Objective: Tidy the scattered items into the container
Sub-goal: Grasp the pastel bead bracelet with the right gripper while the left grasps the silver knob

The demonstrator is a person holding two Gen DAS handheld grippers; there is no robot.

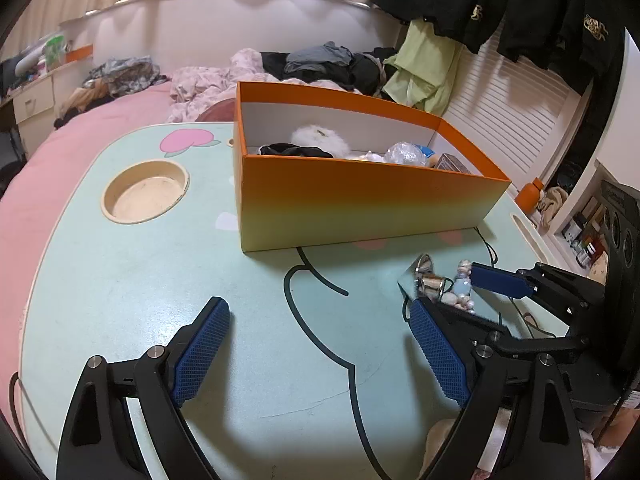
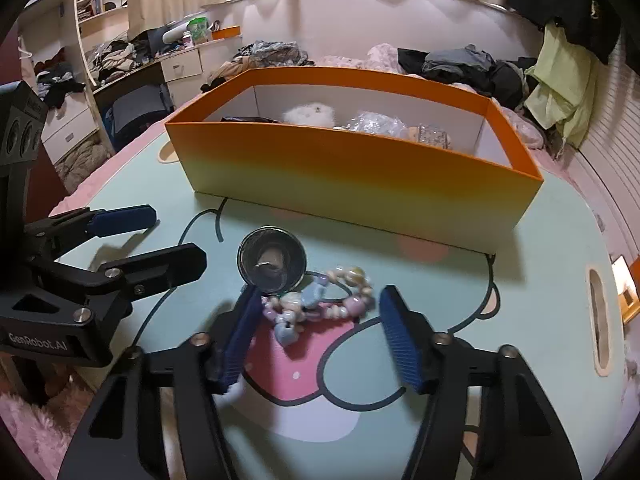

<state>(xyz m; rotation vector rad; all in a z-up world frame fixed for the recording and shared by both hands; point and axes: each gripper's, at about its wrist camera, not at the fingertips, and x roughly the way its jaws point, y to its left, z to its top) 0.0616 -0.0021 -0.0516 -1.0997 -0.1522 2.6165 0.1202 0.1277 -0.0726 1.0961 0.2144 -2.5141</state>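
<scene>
A string of pastel beads with small charms (image 2: pixel 320 306) lies on the mint-green table, joined to a round shiny metal piece (image 2: pixel 272 260). My right gripper (image 2: pixel 319 294) straddles the beads: its left pad (image 2: pixel 244 320) touches them, its right pad (image 2: pixel 400 336) stands just beside them, and the jaws are still apart. The beads (image 1: pixel 460 286) also show in the left wrist view beside a right finger (image 1: pixel 500 280). My left gripper (image 1: pixel 316 306) hangs wide open over bare table. Behind stands the orange box (image 2: pixel 360 168) (image 1: pixel 360 192), holding a white fluffy item, a black item and a clear bag.
The table (image 1: pixel 120 280) has a round cup recess (image 1: pixel 146 192) at its left and a slot (image 2: pixel 598 320) near its right edge. It stands on a pink bed with heaped clothes behind. An orange bottle (image 1: pixel 530 196) sits off the table's far right.
</scene>
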